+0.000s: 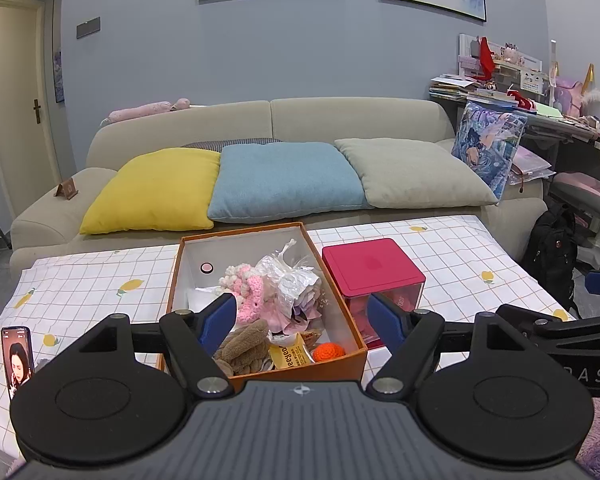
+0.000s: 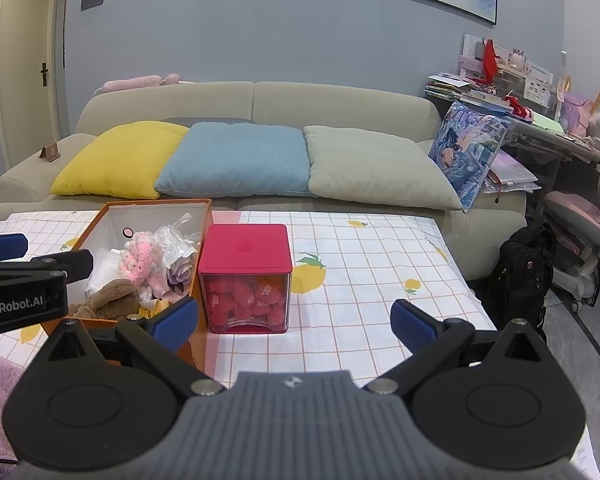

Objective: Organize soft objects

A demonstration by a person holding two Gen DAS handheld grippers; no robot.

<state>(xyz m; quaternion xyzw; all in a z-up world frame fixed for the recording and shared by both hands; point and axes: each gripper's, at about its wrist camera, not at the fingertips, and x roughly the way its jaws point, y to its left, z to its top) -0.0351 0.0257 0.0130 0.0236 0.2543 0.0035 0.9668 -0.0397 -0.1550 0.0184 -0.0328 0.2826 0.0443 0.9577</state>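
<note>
The left hand-held gripper (image 1: pixel 302 322) is seen spread wide, nothing being held between its blue fingertips (image 1: pixel 219 317); it is poised level above the near end of the orange box (image 1: pixel 300 372), pointing toward the sofa (image 1: pixel 260 120). The right hand-held gripper (image 2: pixel 294 320) is likewise spread wide and empty, held level over the near edge of the counter (image 2: pixel 380 264), with the red-lidded container (image 2: pixel 246 276) framed just beyond its left fingertip. The hands themselves are not shown.

One orange box is set on the checked cloth of the counter, and the soft things are gathered inside it: one pink crocheted toy (image 1: pixel 248 292), one brown plush (image 1: pixel 246 346), one small orange crocheted ball (image 1: pixel 329 351), a crinkled plastic wrap around a lilac bundle (image 1: pixel 296 284) and a yellow packet (image 1: pixel 288 356). One red-lidded container stands just beside the box on its right, touching or nearly so, and several red plush pieces are visible through its clear wall. One phone (image 1: pixel 18 356) is propped at the left edge of the counter. Three plain cushions are laid in a row on the sofa: yellow (image 1: pixel 152 188), blue (image 1: pixel 288 178) and grey-green (image 1: pixel 412 172); a fourth printed cushion (image 1: pixel 488 144) is leaned at the right end.
</note>
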